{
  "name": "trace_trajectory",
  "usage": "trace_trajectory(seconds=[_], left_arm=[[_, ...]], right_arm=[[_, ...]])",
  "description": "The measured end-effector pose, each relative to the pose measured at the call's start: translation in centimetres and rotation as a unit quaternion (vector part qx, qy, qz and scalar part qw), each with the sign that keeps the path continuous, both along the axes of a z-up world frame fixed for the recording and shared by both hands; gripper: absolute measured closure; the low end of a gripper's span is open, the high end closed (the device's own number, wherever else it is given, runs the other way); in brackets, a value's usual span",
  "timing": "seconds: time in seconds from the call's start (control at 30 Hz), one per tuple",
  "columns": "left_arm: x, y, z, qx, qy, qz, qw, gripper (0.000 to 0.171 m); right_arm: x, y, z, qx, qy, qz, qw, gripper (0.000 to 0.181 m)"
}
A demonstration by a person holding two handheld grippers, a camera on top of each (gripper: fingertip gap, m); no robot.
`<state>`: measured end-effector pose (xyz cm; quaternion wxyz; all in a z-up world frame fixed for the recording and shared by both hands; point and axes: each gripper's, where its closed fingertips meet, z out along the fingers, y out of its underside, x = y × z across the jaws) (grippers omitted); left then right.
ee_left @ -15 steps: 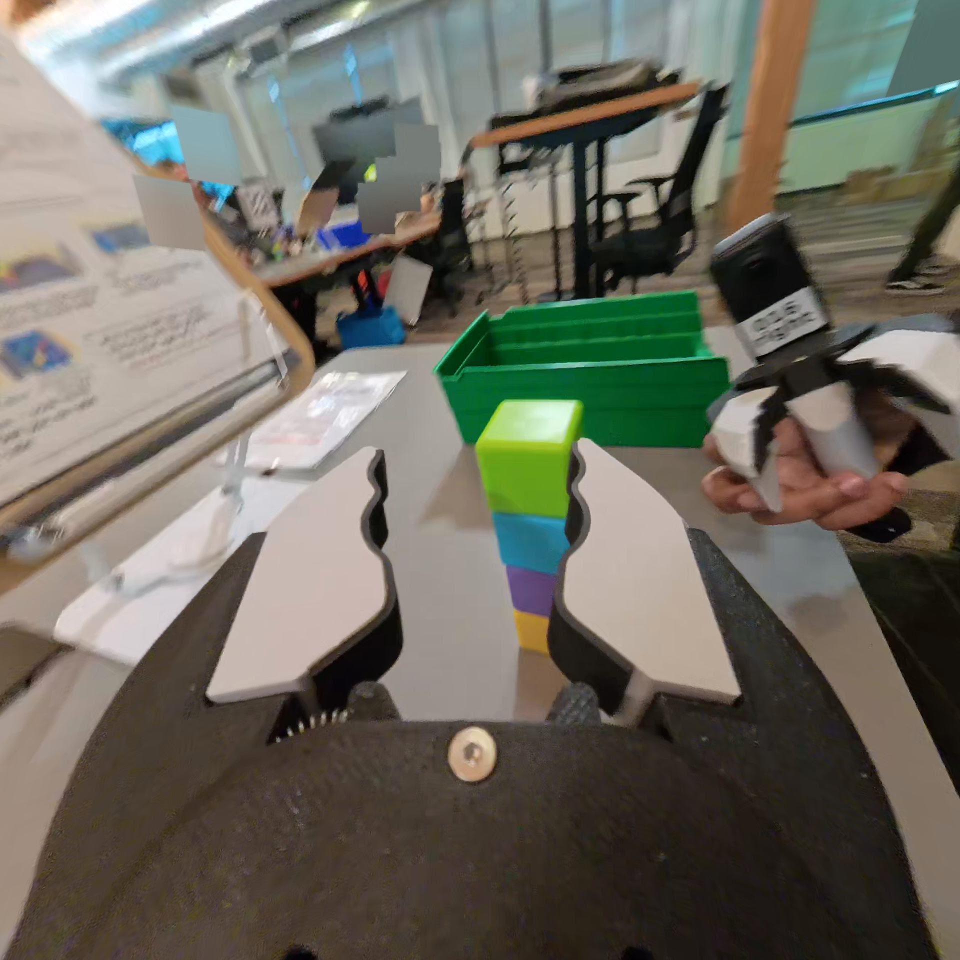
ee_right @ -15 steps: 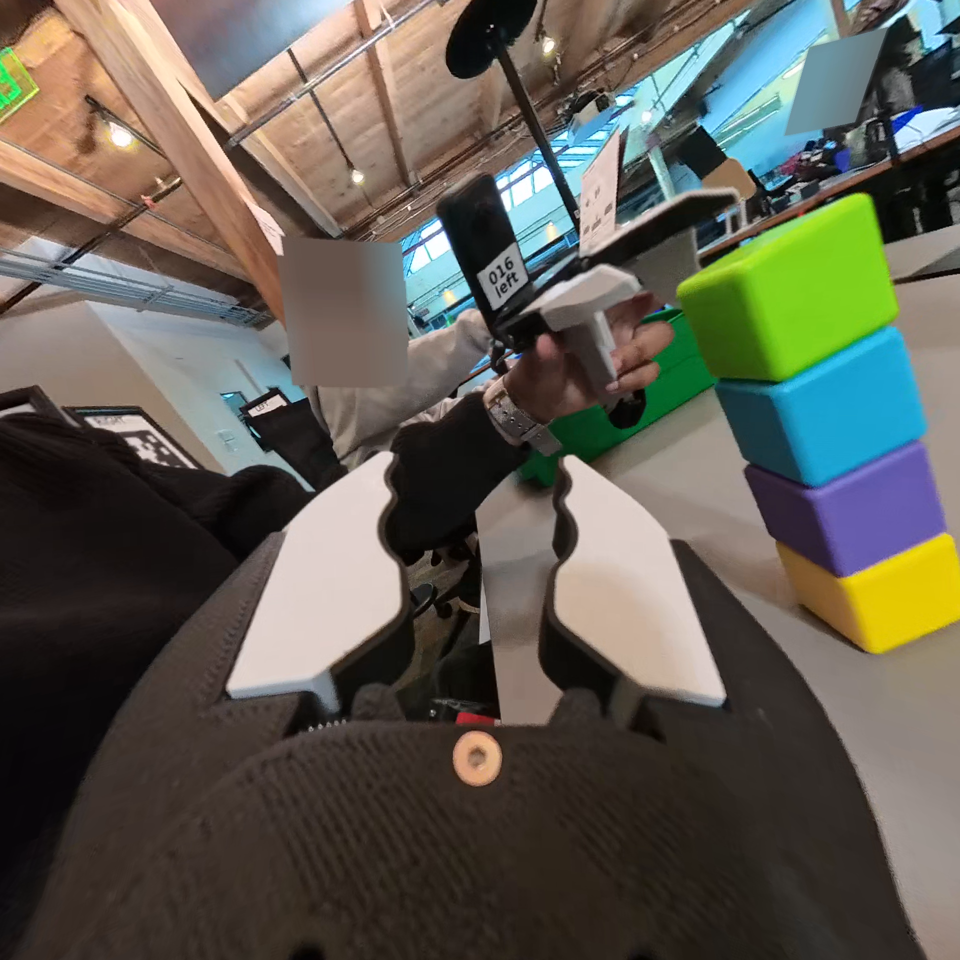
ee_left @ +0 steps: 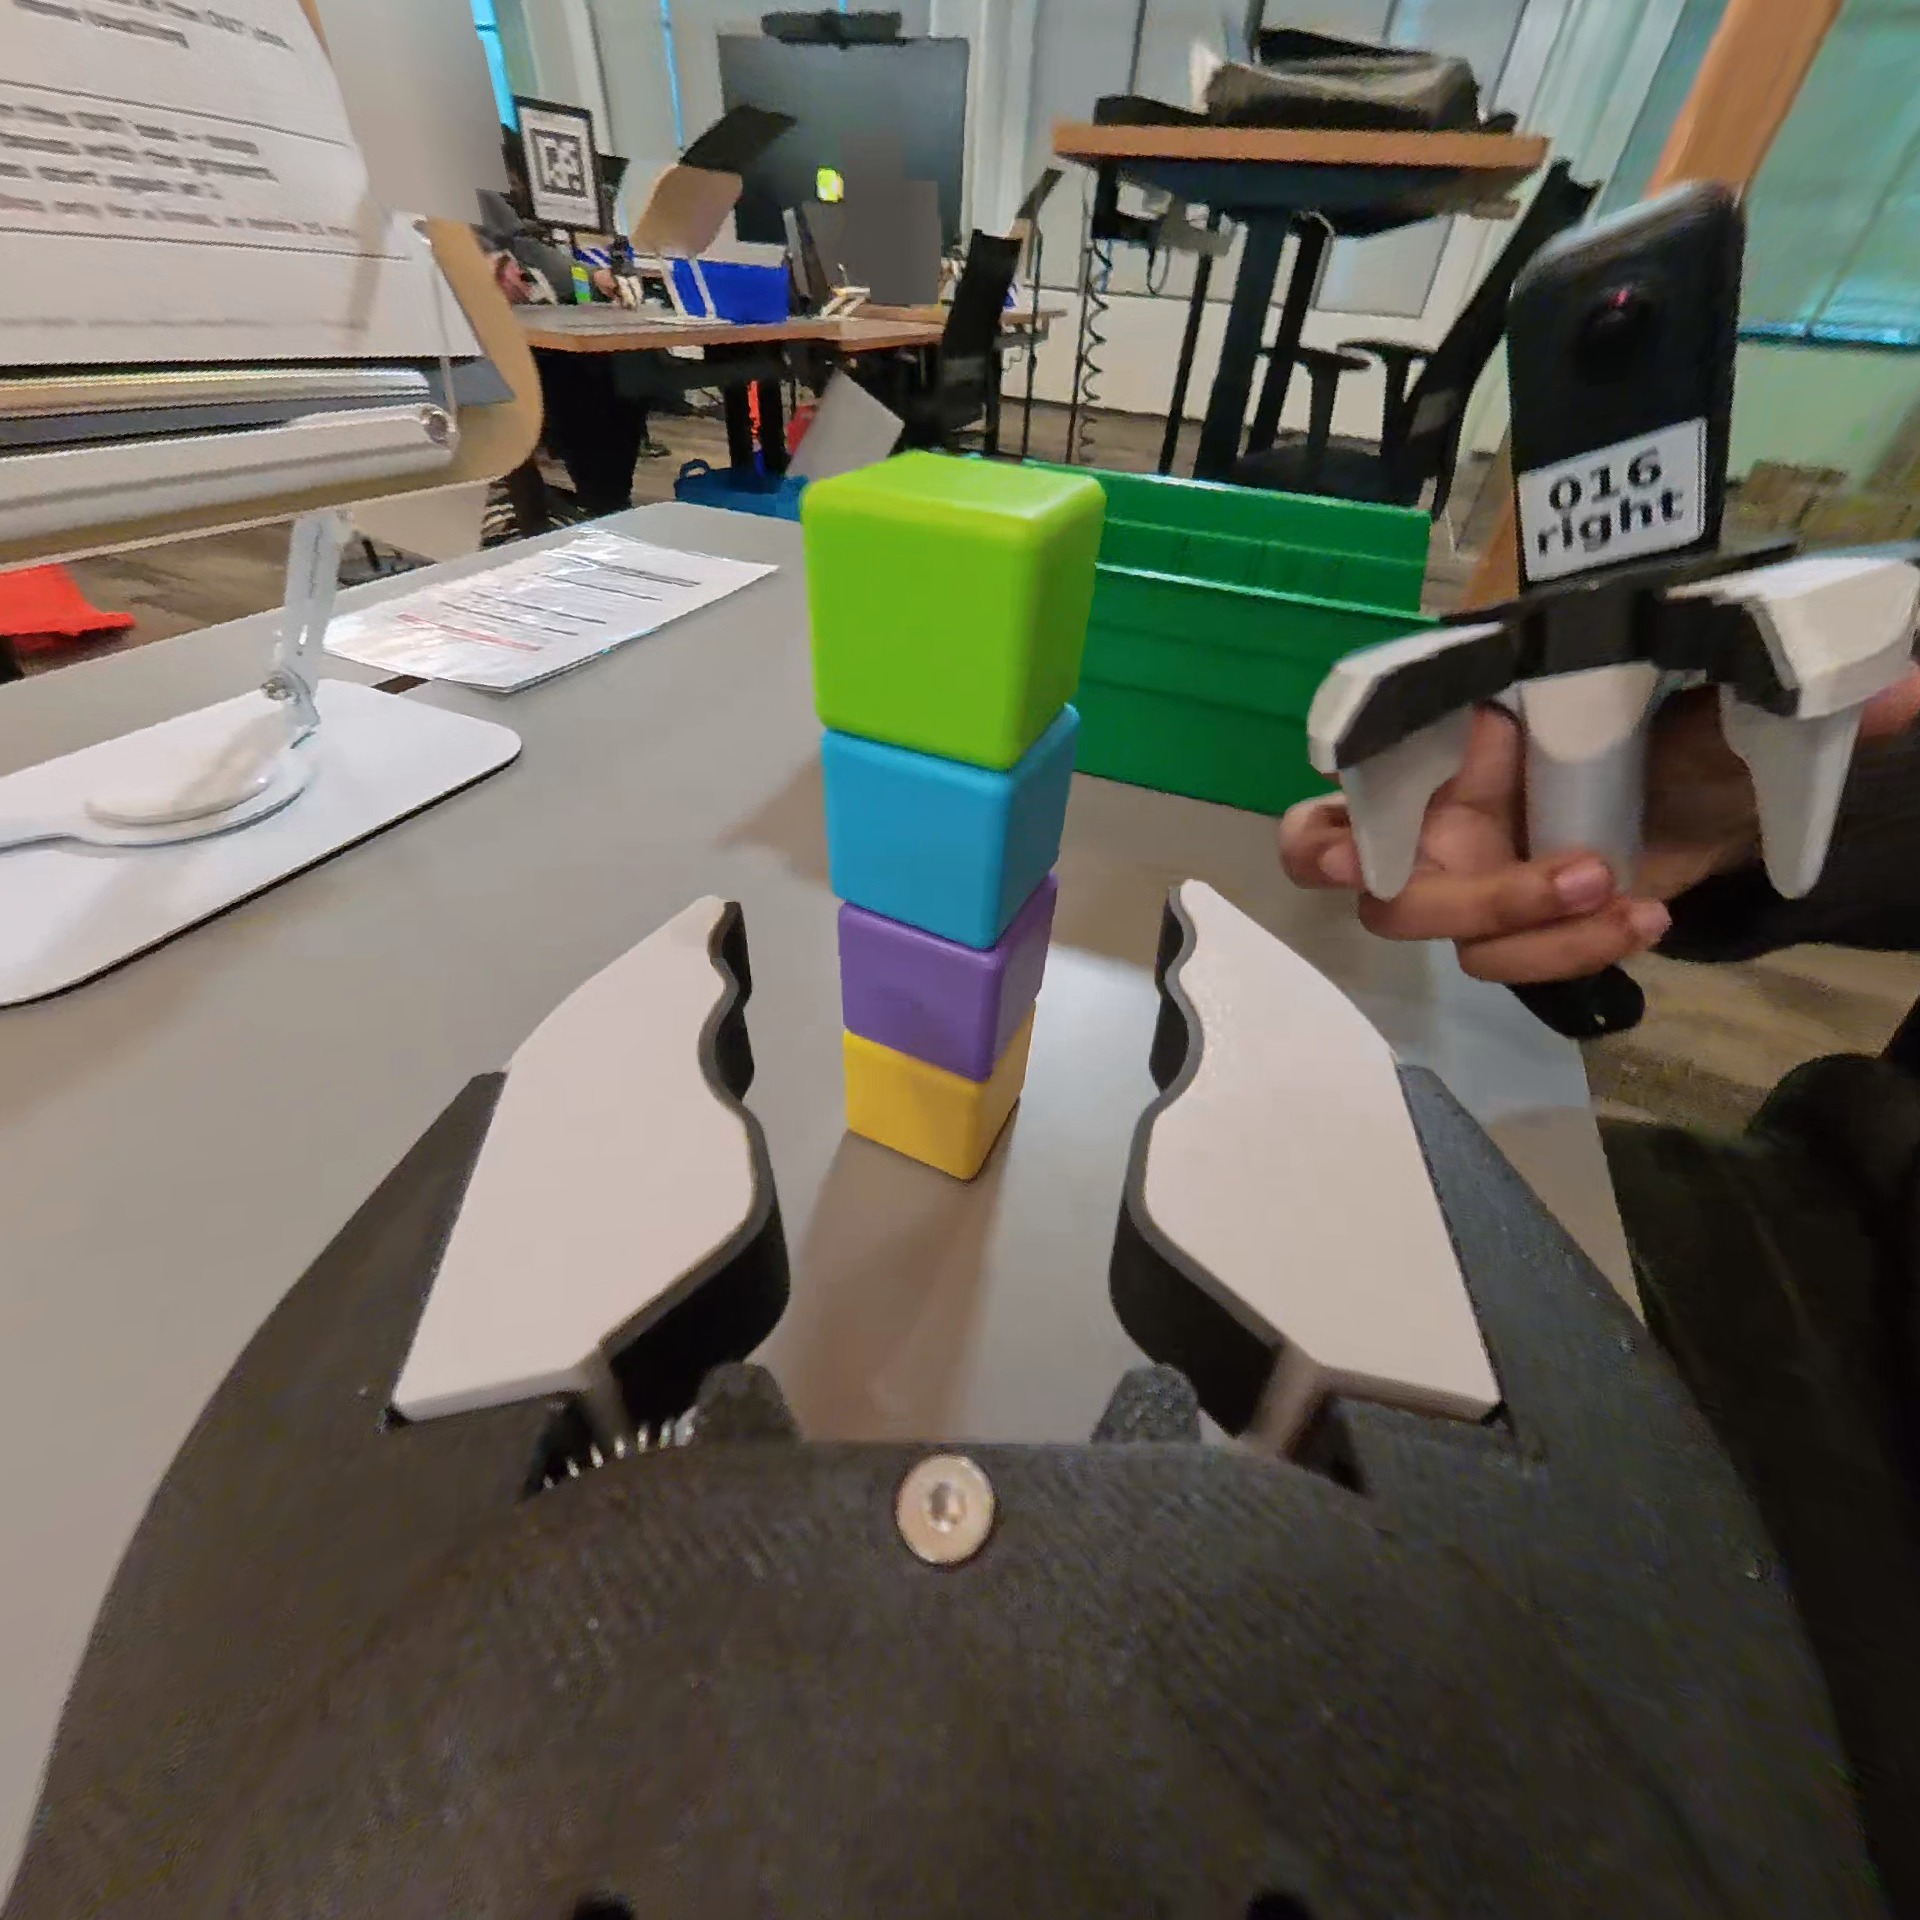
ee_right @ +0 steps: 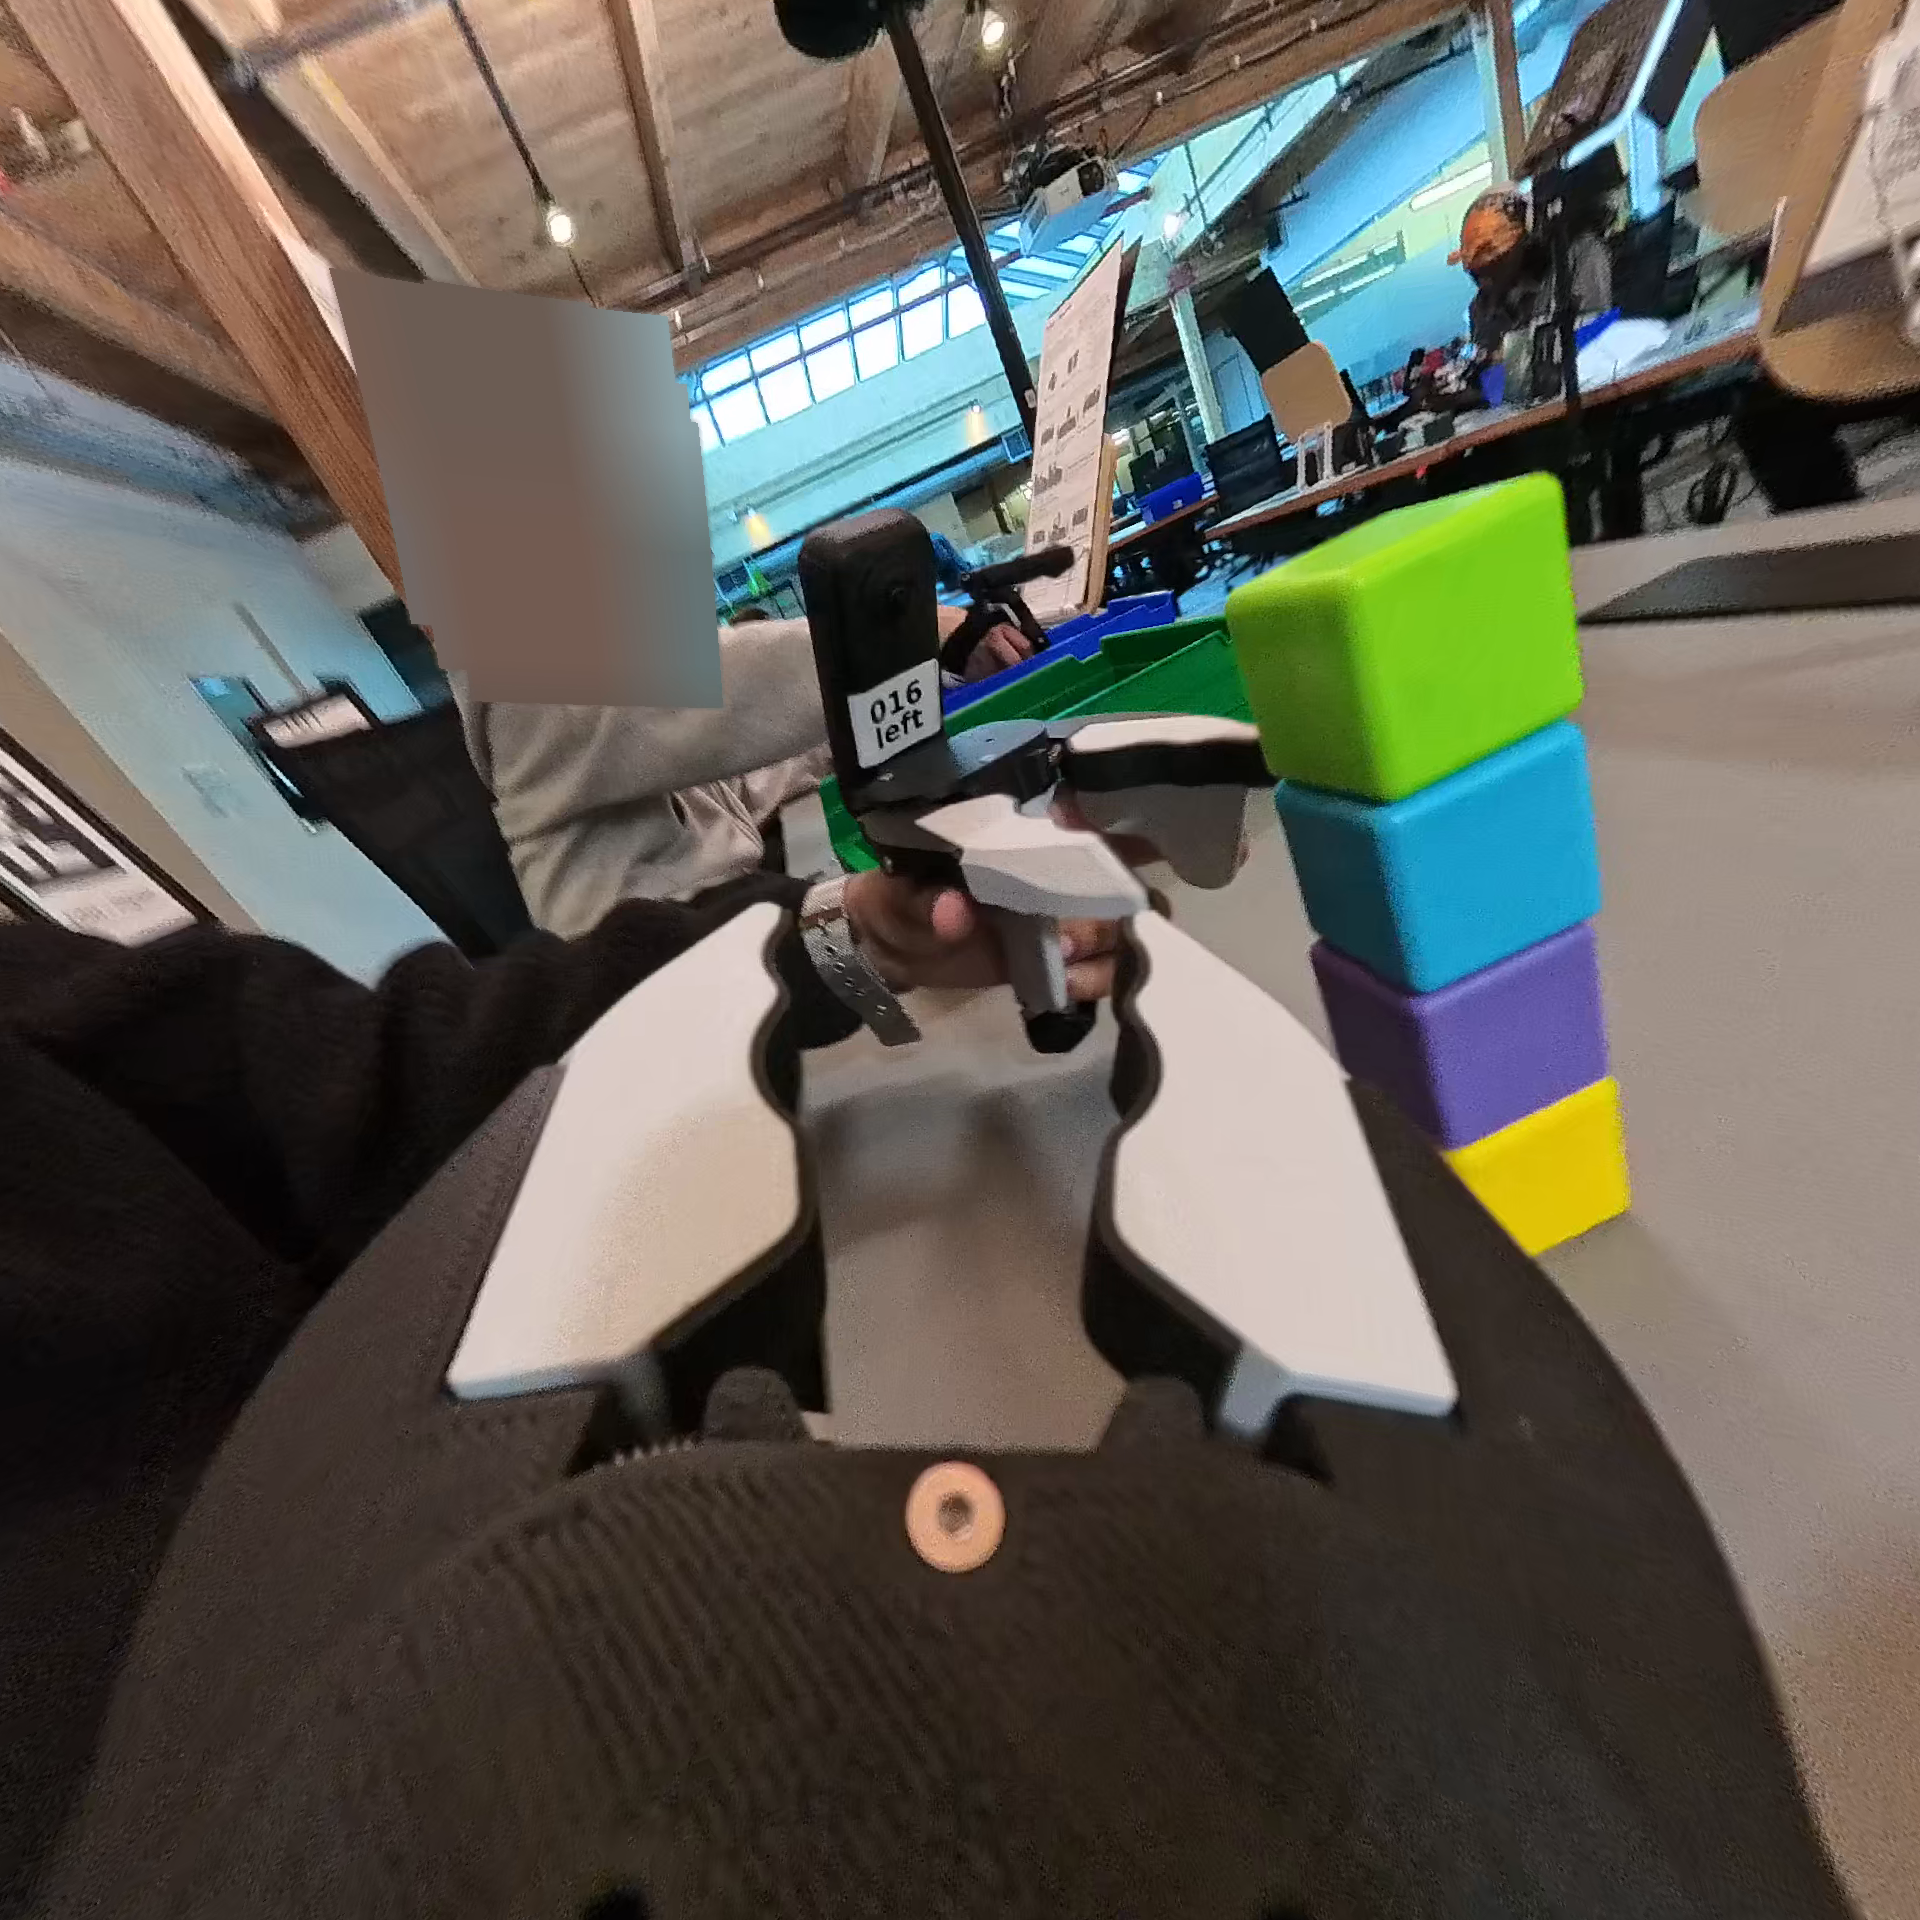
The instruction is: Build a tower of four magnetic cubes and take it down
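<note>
Four cubes are standing in one tower on the grey bench [ee_left: 260, 1039]: the yellow cube [ee_left: 925, 1107] is sitting at the bottom, then the purple cube [ee_left: 935, 982], then the blue cube [ee_left: 940, 831], and the green cube [ee_left: 945, 603] is sitting on top. They are lining up almost straight, likely because their magnets are pulling them together.

The left tool [ee_left: 951, 1039] is hanging open just in front of the tower, with one finger on each side of the low cubes and not touching them. It is holding nothing. The right tool [ee_right: 961, 1049] is also open and empty, and the tower is standing off to its right side, near but apart.

I think the tower is done, so taking it down is coming next, and the green cube looks like the one to lift first.

Behind the tower a green bin [ee_left: 1247, 665] is sitting near, so there is little room that way. A white stand base [ee_left: 312, 790] is lying off to the left. The bench edge is close on the right, past the right tool.
</note>
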<state>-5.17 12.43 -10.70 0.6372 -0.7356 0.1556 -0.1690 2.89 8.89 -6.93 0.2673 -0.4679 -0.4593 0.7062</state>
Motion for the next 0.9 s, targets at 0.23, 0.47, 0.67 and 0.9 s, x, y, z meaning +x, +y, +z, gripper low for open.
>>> trace_trajectory(seconds=[0.23,0.47,0.67,0.9], left_arm=[[0.7,1.1,-1.4,-0.018,-0.017,-0.028,0.999,0.093],[0.5,2.4,-0.2,-0.018,-0.046,-0.019,0.999,0.092],[0.7,2.2,-0.4,-0.021,-0.051,-0.009,0.998,0.088],[0.9,1.9,-0.5,-0.016,-0.099,-0.007,0.995,0.090]], right_arm=[[-1.7,3.6,-0.1,0.142,0.034,-0.109,0.983,0.112],[-0.8,8.2,9.9,0.105,0.134,-0.198,0.965,0.099],[-3.4,10.8,9.3,0.047,0.088,-0.147,0.984,0.086],[-4.6,9.9,6.6,0.066,0.042,-0.097,0.992,0.086]])
